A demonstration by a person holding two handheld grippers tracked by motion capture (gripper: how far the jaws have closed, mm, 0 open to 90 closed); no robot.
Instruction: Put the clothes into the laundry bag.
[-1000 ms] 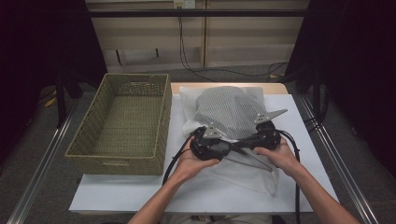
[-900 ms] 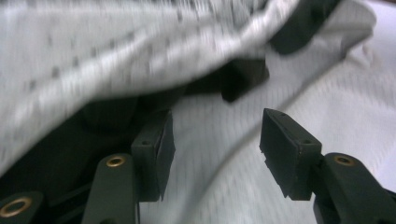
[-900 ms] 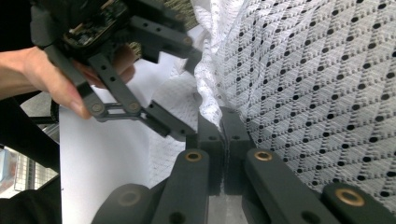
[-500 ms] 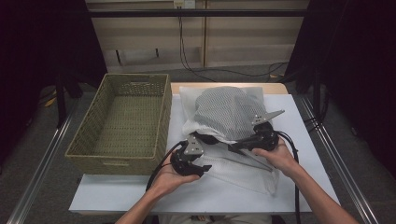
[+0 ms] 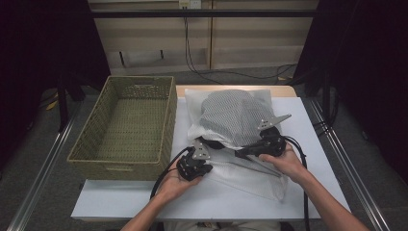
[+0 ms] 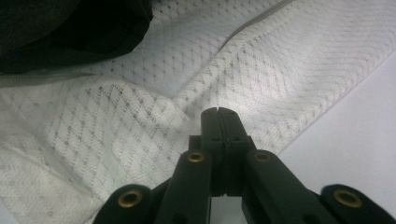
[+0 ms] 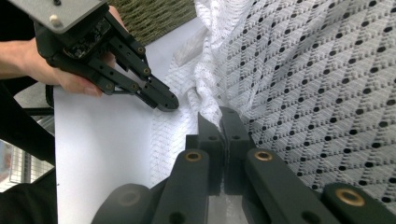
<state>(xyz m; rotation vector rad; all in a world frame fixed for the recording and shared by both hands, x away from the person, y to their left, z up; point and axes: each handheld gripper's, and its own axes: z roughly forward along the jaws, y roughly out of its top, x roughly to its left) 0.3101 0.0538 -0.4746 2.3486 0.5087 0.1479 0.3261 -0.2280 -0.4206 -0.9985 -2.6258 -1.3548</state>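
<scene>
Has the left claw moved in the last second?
Yes. The left claw has pulled back toward the person and leftward, closer to the basket's near corner, away from the right claw.

A white worktop (image 5: 317, 144) in a dim room.
Beige wall panels (image 5: 250, 43) stand behind it, black cables (image 5: 192, 53) trail to the grey floor (image 5: 43, 159), and metal rails (image 5: 38, 178) flank both sides.

Your white table (image 5: 312, 130) carries two things. On its left side stands the woven basket (image 5: 126, 126), reaching past the left edge. In the middle and far part lies the white mesh bag (image 5: 231, 120), just beside the basket.
</scene>
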